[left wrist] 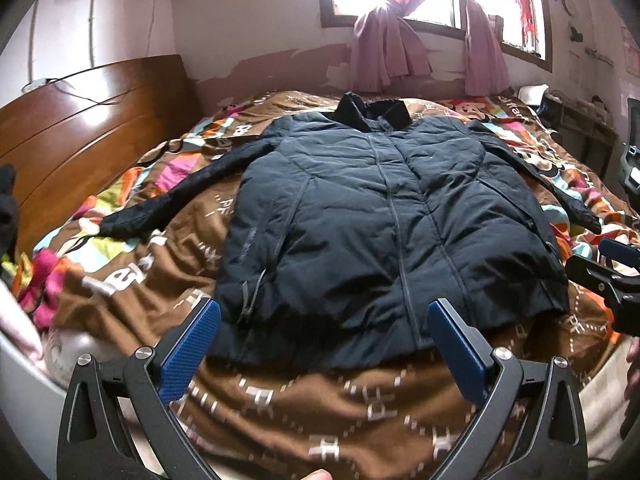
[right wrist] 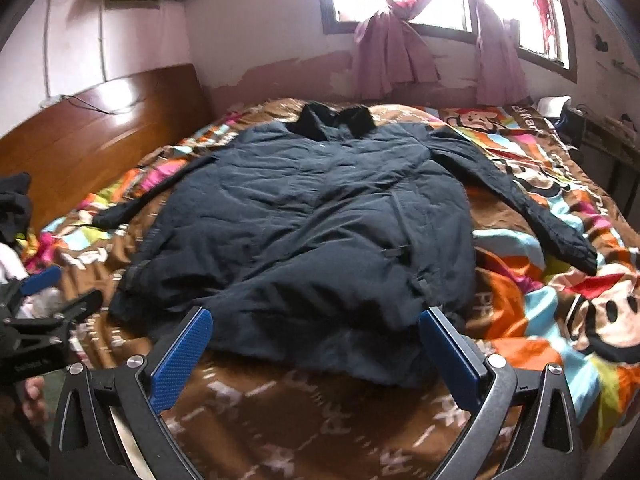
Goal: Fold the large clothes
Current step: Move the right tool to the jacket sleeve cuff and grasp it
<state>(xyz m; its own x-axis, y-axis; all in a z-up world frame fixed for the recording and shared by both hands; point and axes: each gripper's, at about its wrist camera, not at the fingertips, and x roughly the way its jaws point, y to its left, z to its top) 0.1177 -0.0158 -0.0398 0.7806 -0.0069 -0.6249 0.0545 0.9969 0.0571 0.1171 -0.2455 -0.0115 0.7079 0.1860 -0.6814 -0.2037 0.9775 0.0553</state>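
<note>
A dark navy padded jacket (left wrist: 384, 216) lies flat, front up, on the bed with both sleeves spread out and its collar toward the window. It also shows in the right wrist view (right wrist: 304, 232). My left gripper (left wrist: 324, 312) is open and empty, just above the jacket's near hem. My right gripper (right wrist: 316, 320) is open and empty, over the hem toward its right corner. The right gripper also shows at the right edge of the left wrist view (left wrist: 608, 272). The left gripper shows at the left edge of the right wrist view (right wrist: 52, 300).
The bed carries a brown and multicoloured cartoon quilt (left wrist: 304, 400). A wooden headboard (left wrist: 80, 132) stands at the left. Dark and pink clothes (left wrist: 12, 216) lie piled at the far left. Pink curtains (left wrist: 384, 52) hang at the window behind. A cluttered desk (left wrist: 580, 116) stands at the right.
</note>
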